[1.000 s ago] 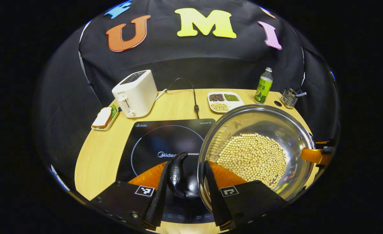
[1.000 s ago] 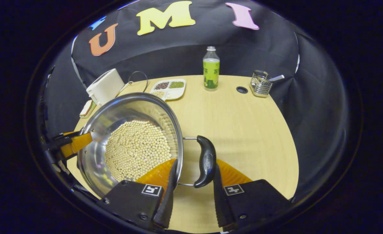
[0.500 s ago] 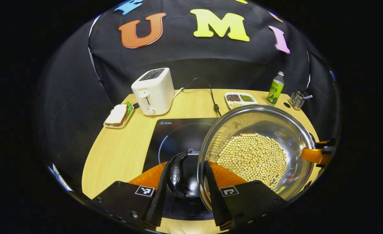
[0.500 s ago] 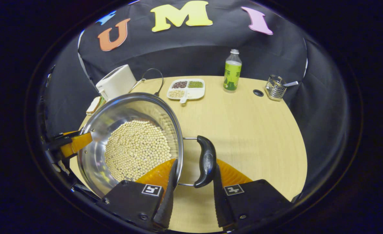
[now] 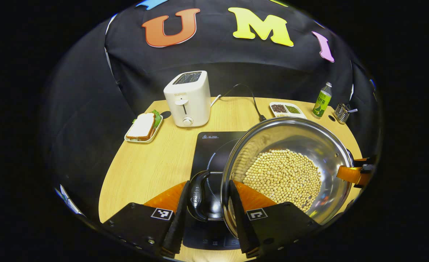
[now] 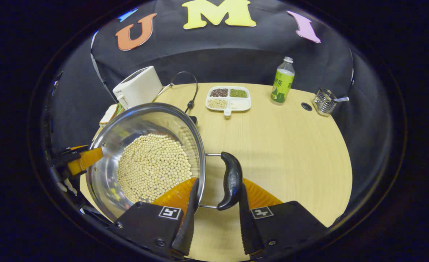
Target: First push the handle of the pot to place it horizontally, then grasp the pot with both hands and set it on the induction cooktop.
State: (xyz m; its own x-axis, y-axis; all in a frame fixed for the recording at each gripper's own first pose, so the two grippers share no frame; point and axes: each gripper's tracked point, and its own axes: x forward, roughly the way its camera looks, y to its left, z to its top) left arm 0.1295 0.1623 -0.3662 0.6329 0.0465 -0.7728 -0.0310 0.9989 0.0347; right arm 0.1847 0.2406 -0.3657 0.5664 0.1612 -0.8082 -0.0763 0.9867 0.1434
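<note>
Left gripper view: left gripper [image 5: 206, 203] and right gripper [image 6: 216, 198] each clamped around a pot [image 5: 290, 145] handle.

Even overhead lighting, sharp focus; strong fisheye bending at frame edges; glare on the pot [image 5: 309, 134] wall, soft shadows.

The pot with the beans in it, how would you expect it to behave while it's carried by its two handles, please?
The pot looks like polished steel, so it is probably rigid and slippery at the wall. The loose beans likely add weight and could slide to one side if it tilts. Its handles are narrow loops, so it may swing between the left claw and right claw.
</note>
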